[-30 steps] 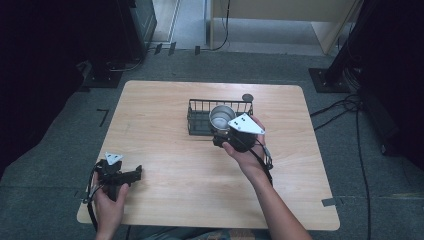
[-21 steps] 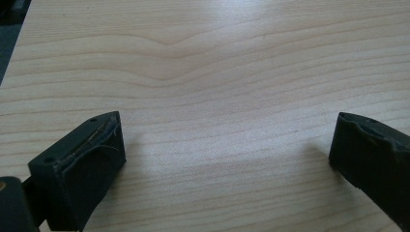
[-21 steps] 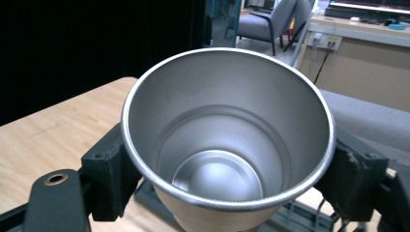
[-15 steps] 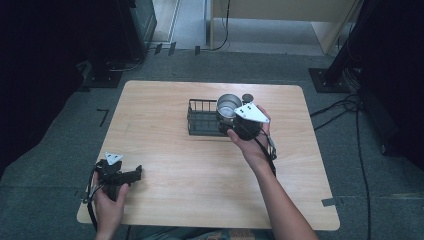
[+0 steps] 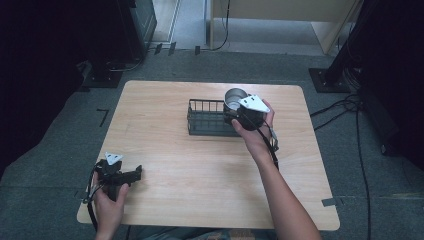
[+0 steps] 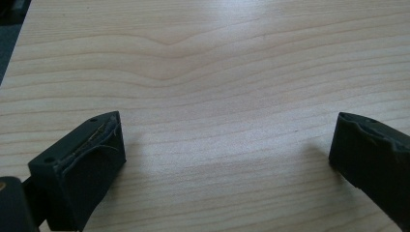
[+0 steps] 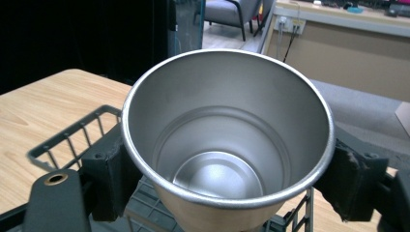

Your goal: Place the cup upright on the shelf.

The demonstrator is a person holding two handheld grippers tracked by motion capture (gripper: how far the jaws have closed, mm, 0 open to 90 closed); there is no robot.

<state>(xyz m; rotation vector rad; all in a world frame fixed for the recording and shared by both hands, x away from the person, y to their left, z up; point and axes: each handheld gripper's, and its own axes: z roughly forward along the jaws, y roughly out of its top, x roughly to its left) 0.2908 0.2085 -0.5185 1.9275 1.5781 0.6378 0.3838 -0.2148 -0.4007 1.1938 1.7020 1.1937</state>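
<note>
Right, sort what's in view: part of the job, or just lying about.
Part of the job:
- steel cup, clamped in the right gripper
- wire basket, under the cup
- table

Lying about:
- left gripper, open, low on the table, holding nothing
- cables on the floor
- chair far behind

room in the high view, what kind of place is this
Probably an office or lab set up for recording: a lone wooden table on grey carpet, loose cables on the floor, a desk beyond.
</note>
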